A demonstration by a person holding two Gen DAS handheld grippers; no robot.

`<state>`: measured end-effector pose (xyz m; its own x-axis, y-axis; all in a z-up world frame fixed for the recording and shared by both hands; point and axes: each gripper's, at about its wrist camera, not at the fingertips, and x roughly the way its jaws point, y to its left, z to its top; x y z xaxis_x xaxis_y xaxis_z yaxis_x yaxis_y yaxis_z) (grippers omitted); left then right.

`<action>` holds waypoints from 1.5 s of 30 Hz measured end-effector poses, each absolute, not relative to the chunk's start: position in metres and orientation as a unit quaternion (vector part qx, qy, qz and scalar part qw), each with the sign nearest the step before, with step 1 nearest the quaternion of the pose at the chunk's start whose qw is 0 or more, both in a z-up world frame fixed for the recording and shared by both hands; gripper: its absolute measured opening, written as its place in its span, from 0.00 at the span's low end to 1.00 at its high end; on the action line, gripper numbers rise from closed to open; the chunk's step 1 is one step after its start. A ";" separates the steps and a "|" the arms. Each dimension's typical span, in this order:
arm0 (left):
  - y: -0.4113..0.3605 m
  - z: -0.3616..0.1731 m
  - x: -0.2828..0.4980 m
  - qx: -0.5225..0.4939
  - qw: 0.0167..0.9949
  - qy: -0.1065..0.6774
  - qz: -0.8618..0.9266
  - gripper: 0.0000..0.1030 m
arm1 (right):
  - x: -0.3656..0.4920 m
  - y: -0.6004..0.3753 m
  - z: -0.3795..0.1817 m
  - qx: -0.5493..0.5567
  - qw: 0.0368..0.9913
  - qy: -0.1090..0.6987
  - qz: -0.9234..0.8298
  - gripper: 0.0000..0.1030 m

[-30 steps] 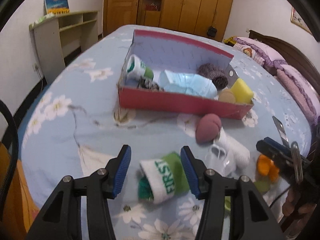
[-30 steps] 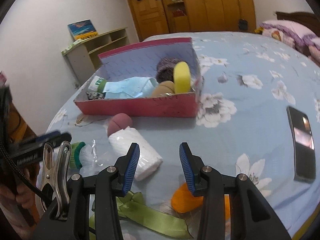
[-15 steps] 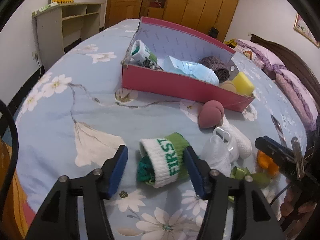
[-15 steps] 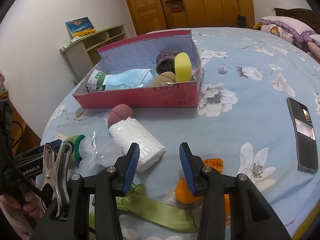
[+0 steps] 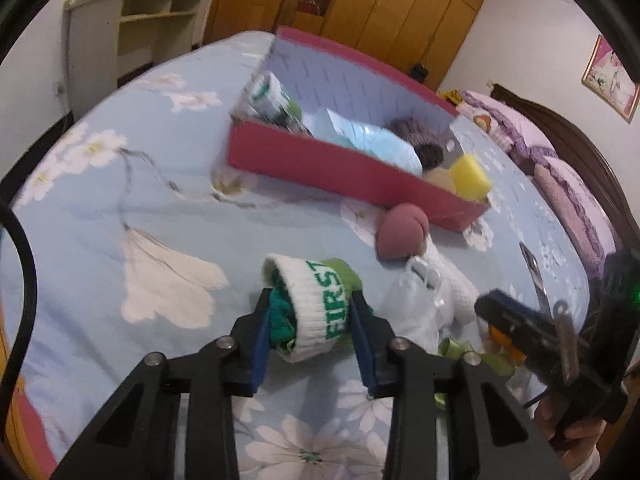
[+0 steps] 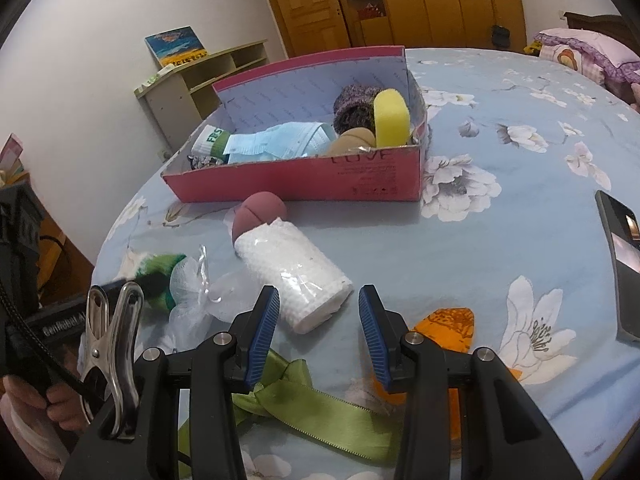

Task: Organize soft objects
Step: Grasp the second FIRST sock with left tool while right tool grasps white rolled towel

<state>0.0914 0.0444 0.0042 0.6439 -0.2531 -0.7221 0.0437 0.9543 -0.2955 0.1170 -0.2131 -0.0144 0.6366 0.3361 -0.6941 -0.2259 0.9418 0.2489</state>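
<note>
A rolled white-and-green sock marked FIRST lies on the flowered bedspread. My left gripper has its jaws closing on the sock, both blue pads pressed against its sides. In the right wrist view the same sock shows at the left edge. My right gripper stands open over the bedspread, nothing between its fingers, with a white towel roll just beyond its left finger. The pink box behind holds another sock, a blue mask pack, a purple knit and a yellow sponge.
A mauve ball rests against the towel roll in front of the box. A clear plastic bag, a green ribbon and an orange item lie near me. A phone lies at the right. Pillows and a wardrobe stand behind.
My left gripper has moved in over the sock and its jaws have closed from wide apart onto its sides. The right gripper has stayed open and nearly still.
</note>
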 end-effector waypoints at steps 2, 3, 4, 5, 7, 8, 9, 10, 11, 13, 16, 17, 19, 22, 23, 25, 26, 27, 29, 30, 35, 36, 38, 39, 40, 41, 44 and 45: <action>0.048 0.008 0.091 -0.112 0.905 0.406 -0.065 0.36 | 0.117 -0.213 -0.016 0.067 0.901 0.398 0.158 0.41; 0.050 0.009 0.091 -0.107 0.907 0.403 -0.059 0.36 | 0.117 -0.212 -0.016 0.067 0.901 0.398 0.159 0.41; 0.052 0.010 0.091 -0.106 0.907 0.403 -0.056 0.36 | 0.117 -0.212 -0.016 0.067 0.901 0.398 0.159 0.41; 0.053 0.009 0.091 -0.105 0.907 0.405 -0.054 0.36 | 0.118 -0.212 -0.016 0.066 0.901 0.398 0.160 0.41; 0.052 0.004 0.092 -0.104 0.904 0.411 -0.055 0.36 | 0.120 -0.211 -0.015 0.058 0.902 0.398 0.159 0.41; 0.050 0.001 0.093 -0.102 0.902 0.416 -0.055 0.36 | 0.121 -0.211 -0.014 0.051 0.902 0.397 0.159 0.41; 0.048 -0.003 0.094 -0.100 0.899 0.422 -0.053 0.36 | 0.123 -0.210 -0.014 0.043 0.904 0.396 0.158 0.41; 0.047 -0.005 0.094 -0.098 0.899 0.424 -0.052 0.36 | 0.127 -0.209 -0.013 0.032 0.905 0.395 0.153 0.41; 0.046 -0.006 0.094 -0.093 0.899 0.424 -0.050 0.36 | 0.129 -0.209 -0.013 0.025 0.906 0.395 0.150 0.41; 0.043 -0.007 0.094 -0.082 0.902 0.422 -0.047 0.37 | 0.136 -0.210 -0.015 0.021 0.906 0.397 0.146 0.41; 0.041 -0.009 0.095 -0.074 0.903 0.421 -0.046 0.37 | 0.142 -0.213 -0.023 0.032 0.903 0.402 0.147 0.41; 0.041 -0.010 0.095 -0.075 0.902 0.423 -0.045 0.38 | 0.143 -0.213 -0.026 0.033 0.902 0.404 0.148 0.41; 0.042 -0.012 0.096 -0.077 0.901 0.425 -0.045 0.38 | 0.142 -0.213 -0.031 0.041 0.898 0.408 0.157 0.41; 0.042 -0.012 0.096 -0.078 0.901 0.425 -0.044 0.39 | 0.138 -0.211 -0.031 0.051 0.895 0.405 0.182 0.41; 0.042 -0.012 0.096 -0.077 0.901 0.425 -0.044 0.39 | 0.137 -0.209 -0.031 0.048 0.894 0.405 0.186 0.41; 0.041 -0.012 0.096 -0.073 0.902 0.424 -0.043 0.39 | 0.138 -0.202 -0.030 0.032 0.895 0.405 0.186 0.41; 0.040 -0.013 0.096 -0.073 0.902 0.423 -0.043 0.39 | 0.140 -0.198 -0.031 0.024 0.894 0.407 0.187 0.41; 0.040 -0.013 0.096 -0.073 0.902 0.423 -0.043 0.39 | 0.143 -0.195 -0.031 0.019 0.892 0.409 0.190 0.41; 0.040 -0.013 0.096 -0.075 0.902 0.423 -0.043 0.39 | 0.147 -0.189 -0.033 0.007 0.891 0.411 0.193 0.41; 0.040 -0.013 0.096 -0.075 0.902 0.424 -0.043 0.39 | 0.150 -0.187 -0.034 0.002 0.890 0.412 0.194 0.41; 0.041 -0.013 0.096 -0.080 0.900 0.426 -0.046 0.40 | 0.146 -0.183 -0.033 0.002 0.894 0.400 0.203 0.27; 0.042 -0.013 0.096 -0.083 0.900 0.425 -0.045 0.40 | 0.143 -0.184 -0.032 0.009 0.895 0.397 0.203 0.25; 0.044 -0.012 0.095 -0.091 0.900 0.424 -0.045 0.39 | 0.139 -0.186 -0.030 0.014 0.899 0.389 0.202 0.21; 0.044 -0.011 0.094 -0.093 0.900 0.423 -0.045 0.38 | 0.135 -0.188 -0.028 0.015 0.902 0.384 0.197 0.20; 0.044 -0.010 0.093 -0.094 0.901 0.422 -0.045 0.38 | 0.133 -0.189 -0.027 0.016 0.904 0.381 0.194 0.20; 0.045 -0.010 0.092 -0.094 0.901 0.421 -0.045 0.37 | 0.129 -0.191 -0.025 0.018 0.908 0.374 0.188 0.19; 0.045 -0.006 0.089 -0.095 0.902 0.418 -0.045 0.36 | 0.123 -0.198 -0.020 0.030 0.915 0.361 0.179 0.19; 0.045 -0.005 0.088 -0.095 0.903 0.417 -0.045 0.36 | 0.121 -0.201 -0.018 0.033 0.917 0.356 0.175 0.19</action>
<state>0.0883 0.0452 -0.0050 0.6487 -0.1602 -0.7440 0.0019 0.9779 -0.2089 0.1215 -0.2008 -0.0181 0.6849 0.3445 -0.6420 -0.2970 0.9366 0.1858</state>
